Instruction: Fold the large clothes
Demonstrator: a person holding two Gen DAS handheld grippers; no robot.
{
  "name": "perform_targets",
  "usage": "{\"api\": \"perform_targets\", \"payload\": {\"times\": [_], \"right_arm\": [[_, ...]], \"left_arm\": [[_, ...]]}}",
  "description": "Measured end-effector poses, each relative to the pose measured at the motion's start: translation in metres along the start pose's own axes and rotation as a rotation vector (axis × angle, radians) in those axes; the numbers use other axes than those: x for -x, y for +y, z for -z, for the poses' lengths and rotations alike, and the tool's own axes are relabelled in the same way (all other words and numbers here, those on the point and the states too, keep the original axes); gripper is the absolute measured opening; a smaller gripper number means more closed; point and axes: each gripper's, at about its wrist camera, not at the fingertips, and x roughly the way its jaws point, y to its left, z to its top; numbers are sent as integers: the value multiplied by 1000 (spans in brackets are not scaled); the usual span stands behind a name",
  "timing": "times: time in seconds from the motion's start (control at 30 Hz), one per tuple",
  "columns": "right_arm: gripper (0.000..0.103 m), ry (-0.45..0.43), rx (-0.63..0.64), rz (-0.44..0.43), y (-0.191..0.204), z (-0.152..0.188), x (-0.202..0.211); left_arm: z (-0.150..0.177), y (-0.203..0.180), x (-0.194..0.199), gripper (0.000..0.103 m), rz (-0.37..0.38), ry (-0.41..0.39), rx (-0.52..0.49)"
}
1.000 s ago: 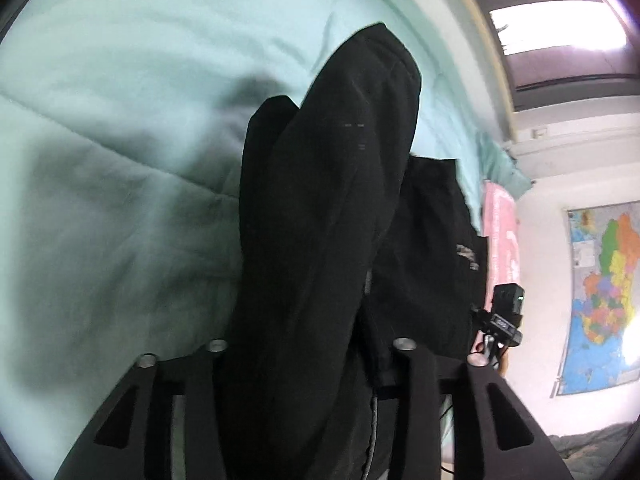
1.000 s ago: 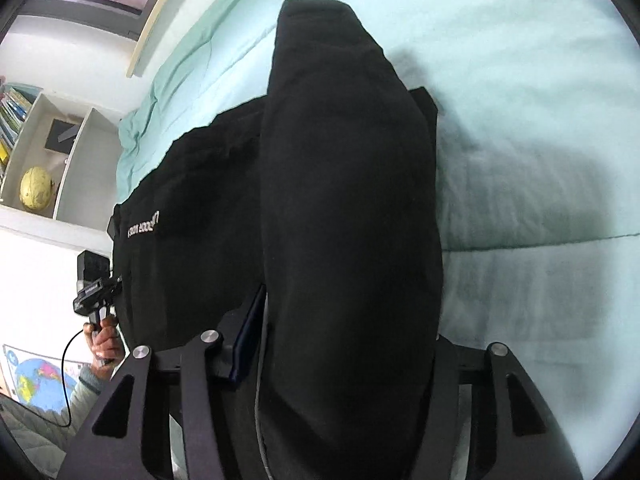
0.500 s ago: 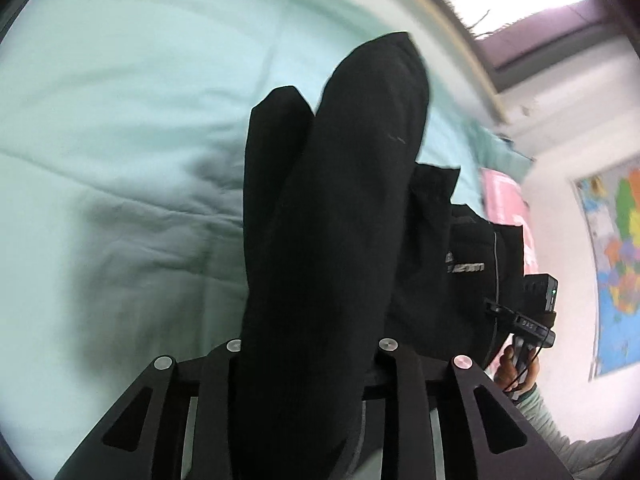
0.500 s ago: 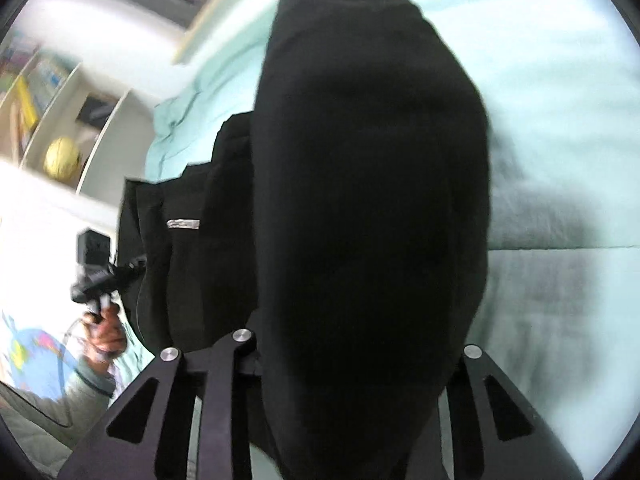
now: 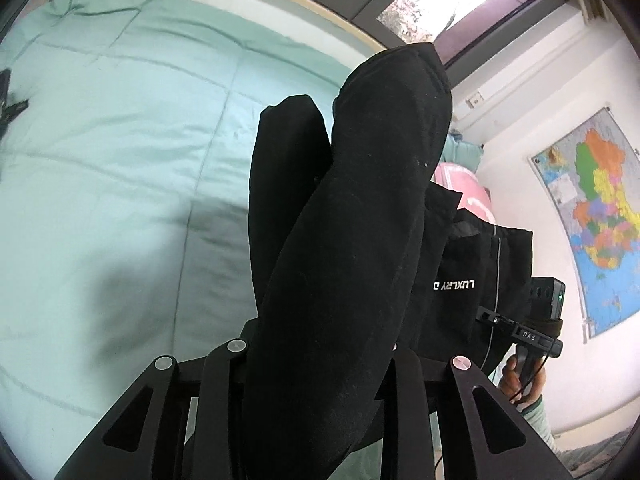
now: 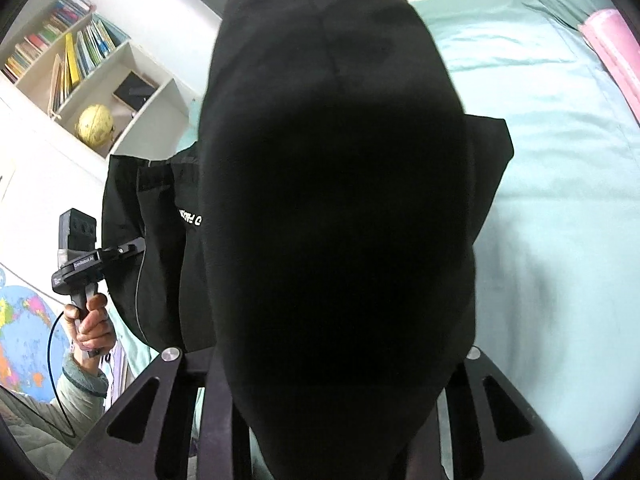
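Left hand-held gripper [image 5: 320, 360]: clamped on a thick sleeve of the black jacket [image 5: 352, 240]
Right hand-held gripper [image 6: 340, 360]: gripping the other sleeve
Jacket: lifted above the green bed [image 5: 120, 152], body hanging between both grippers
Key relation: sleeves run straight ahead along the fingers; neither hand nearer

Garment [image 5: 360, 240]: black, with white lettering and a thin pale line.
Bedcover [image 5: 120, 160]: pale mint green, stitched in seams.
Pillow [image 6: 612, 52]: pink.
Wall map [image 5: 592, 216]: blue with orange, yellow and green patches.
Globe [image 6: 95, 123]: yellow.
Gripper frames: black.
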Motion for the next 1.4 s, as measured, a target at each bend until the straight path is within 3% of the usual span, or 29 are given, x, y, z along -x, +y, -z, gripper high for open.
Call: {"api": "perform_targets", "payload": {"times": [0.23,0.47,0.6,0.73,0.8,0.87,0.93,0.97,1.07,1.17,1.2,1.3,1.4], "right_arm": [[34,79,-39,3,3,46,-31],[35,92,-50,40,-35,68,-91],[43,73,-90,19,-73,83,-94],[62,62,-148,31,-92,92,-108],[71,38,-191,7,-97,96,-115],[72,5,-217,-18,-95,102,-110],[73,-42,-232,-6,-89,113,-95],[73,-65,-229,43,-87,118,-84],[76,-134,-198,162,-82,126,-49],[76,-217,-112,263,-31,130,-19],[76,-234,-84,265,-16,130,-15],[76,-234,28,256,42,127,-29],[76,-190,127,339,86,128,-71]], "left_arm": [[37,36,-16,28,17,47,43],[55,101,-64,30,19,17,112],[65,164,-80,41,138,1,255],[87,225,-106,62,269,6,441],[97,242,-113,62,374,-3,498],[100,243,-108,62,386,-20,498],[99,231,-91,62,286,-41,436],[98,225,-81,62,219,-56,393],[101,175,-30,62,-95,-139,193],[110,114,20,62,-318,-283,0],[115,98,32,62,-323,-313,-39],[130,34,31,63,-239,-335,-153],[154,-8,-12,63,-174,-237,-189]]}}
